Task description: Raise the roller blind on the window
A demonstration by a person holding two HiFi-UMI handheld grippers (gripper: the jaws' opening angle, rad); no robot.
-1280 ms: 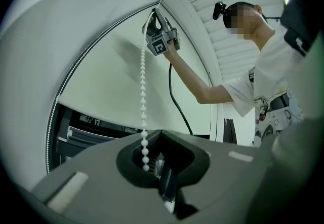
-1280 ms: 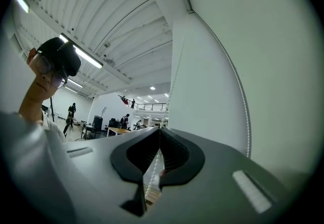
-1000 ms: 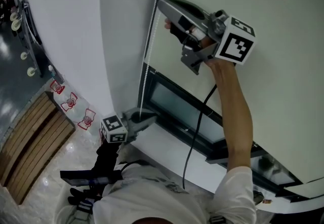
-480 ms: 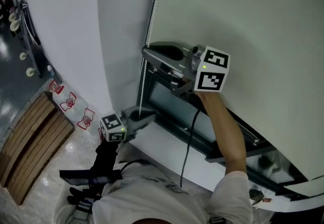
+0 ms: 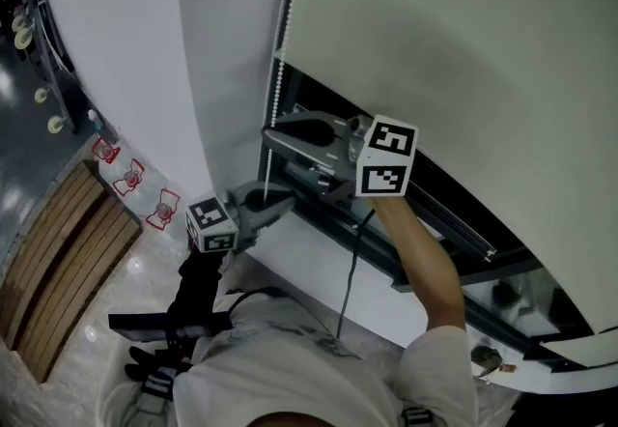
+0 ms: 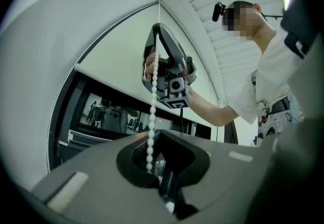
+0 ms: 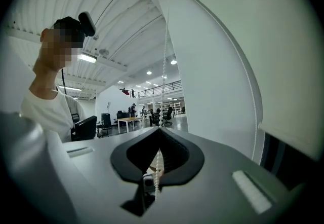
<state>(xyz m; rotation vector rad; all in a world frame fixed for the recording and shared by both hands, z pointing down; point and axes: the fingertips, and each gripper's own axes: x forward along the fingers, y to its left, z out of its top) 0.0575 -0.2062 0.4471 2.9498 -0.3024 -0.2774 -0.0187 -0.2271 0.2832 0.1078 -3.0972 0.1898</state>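
Right gripper (image 7: 160, 131): fingers shut tight on the bead chain (image 7: 158, 167), which runs straight down the seam between them. The gripper lies about level, side-on to the cord. My read is that this lets a downward haul drag the chain without it slipping out.

Left gripper (image 6: 157, 136) sits just below the right fingers. Its fingers also look closed, with the same chain dropping in at their tips. It is likely anchoring the lower chain so the blind can't run back.

Above both sets of fingers the chain climbs beside the wall (image 5: 222, 77).

Beyond the fingers is the roller blind (image 5: 463, 58): plain pale fabric, flat, no creases, partly raised. Its hem sits just above the right fingers. Below the hem a dark strip of window (image 6: 101, 114) is uncovered, with the white sill (image 5: 319, 270) under that. Most of the glass is still covered.
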